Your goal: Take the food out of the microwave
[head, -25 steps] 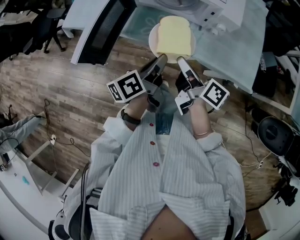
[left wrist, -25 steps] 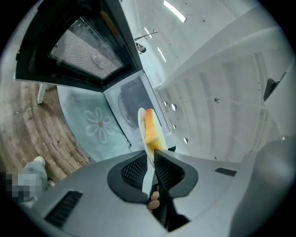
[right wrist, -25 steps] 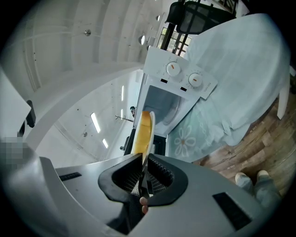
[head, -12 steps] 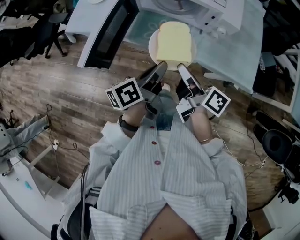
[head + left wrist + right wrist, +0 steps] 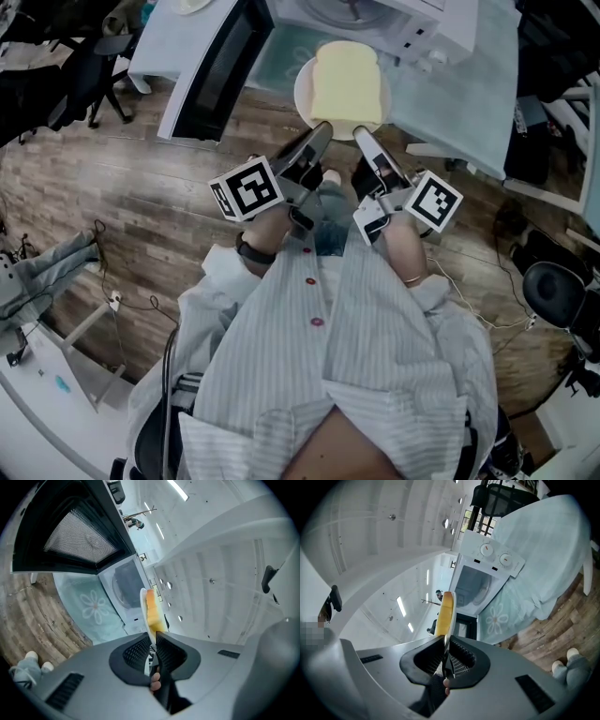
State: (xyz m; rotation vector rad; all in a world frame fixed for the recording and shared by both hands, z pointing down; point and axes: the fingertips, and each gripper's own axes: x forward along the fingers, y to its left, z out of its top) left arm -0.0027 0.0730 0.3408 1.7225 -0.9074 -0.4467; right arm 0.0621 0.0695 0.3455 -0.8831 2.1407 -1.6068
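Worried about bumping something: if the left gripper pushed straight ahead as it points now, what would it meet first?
The left gripper is shut on the rim of the round white plate, which carries a yellow bread slice. Beyond that, probably the open front of the white microwave; depth is unclear.

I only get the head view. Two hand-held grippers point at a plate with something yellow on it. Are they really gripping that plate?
Observer: Yes. The left gripper view shows the left hand-held gripper with its jaws closed on the rim of the plate, which is seen edge-on.
Operator: And the other one?
Observer: The right gripper view shows the right hand-held gripper pinching the rim as well. The yellow thing is a bread slice lying flat against the plate.
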